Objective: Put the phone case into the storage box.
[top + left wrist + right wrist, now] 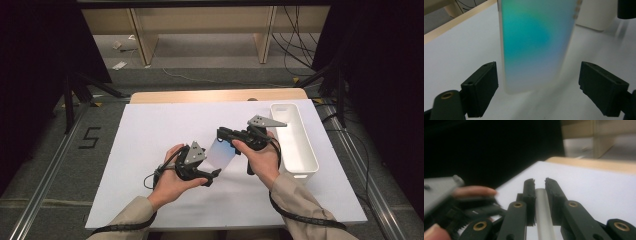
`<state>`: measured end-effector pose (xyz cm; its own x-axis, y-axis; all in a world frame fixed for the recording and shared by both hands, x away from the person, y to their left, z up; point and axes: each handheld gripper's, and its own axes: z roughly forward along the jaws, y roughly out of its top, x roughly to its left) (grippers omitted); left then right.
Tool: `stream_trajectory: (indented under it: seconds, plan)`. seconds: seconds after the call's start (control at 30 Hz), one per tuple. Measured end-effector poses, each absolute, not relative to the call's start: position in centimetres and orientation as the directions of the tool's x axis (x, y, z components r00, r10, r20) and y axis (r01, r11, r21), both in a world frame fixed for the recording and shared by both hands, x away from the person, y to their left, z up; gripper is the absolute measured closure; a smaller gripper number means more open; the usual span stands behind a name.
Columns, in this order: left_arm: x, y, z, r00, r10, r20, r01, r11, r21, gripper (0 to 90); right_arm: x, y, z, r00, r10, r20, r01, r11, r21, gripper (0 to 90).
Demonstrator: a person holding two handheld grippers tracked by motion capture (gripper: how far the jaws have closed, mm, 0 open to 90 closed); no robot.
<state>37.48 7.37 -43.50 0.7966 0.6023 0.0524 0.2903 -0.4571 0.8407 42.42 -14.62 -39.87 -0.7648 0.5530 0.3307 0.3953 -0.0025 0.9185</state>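
Note:
A flat phone (223, 153) with a shimmering teal-blue face hangs just above the white table top (145, 135). My right gripper (220, 134) reaches in from the right and is shut on the phone's thin upper edge. In the right gripper view that grey edge (543, 215) runs between the pads of the right gripper (540, 184). My left gripper (212, 169) sits below and to the left. In the left gripper view the phone (536, 42) stands upright between the wide-apart jaws of the left gripper (539, 76); neither pad (483, 88) presses on it.
A long white bin (296, 142) stands at the table's right side, its wall (594, 15) also visible in the left gripper view. A wooden strip (200, 96) edges the far side. Dark curtains and stands flank the table.

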Motion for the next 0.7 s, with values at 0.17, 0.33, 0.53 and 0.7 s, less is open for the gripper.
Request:
stream_trajectory:
  seconds: [0.17, 0.33, 0.53, 0.7]
  plan:
    - [37.8, 8.0, -43.3, 0.798, 0.603, 0.019, 0.296, -0.419, 0.859, 11.9, 42.2, -14.8, -38.8, -0.784, 0.558, 0.273, 0.348, 0.030, 0.937, 80.2]
    - [37.9, 8.3, -43.4, 0.802, 0.597, 0.006, 0.297, -0.408, 0.863, 10.3, 42.3, -15.1, -38.5, -0.800, 0.546, 0.249, 0.330, 0.053, 0.943, 80.2]
    - [38.1, 8.5, -43.4, 0.805, 0.593, -0.002, 0.295, -0.397, 0.869, 9.4, 42.4, -15.2, -38.2, -0.830, 0.521, 0.198, 0.300, 0.117, 0.947, 80.1]
    - [38.2, 8.6, -43.4, 0.809, 0.587, -0.013, 0.298, -0.391, 0.871, 10.8, 42.3, -15.3, -37.9, -0.846, 0.511, 0.153, 0.269, 0.160, 0.950, 80.1]
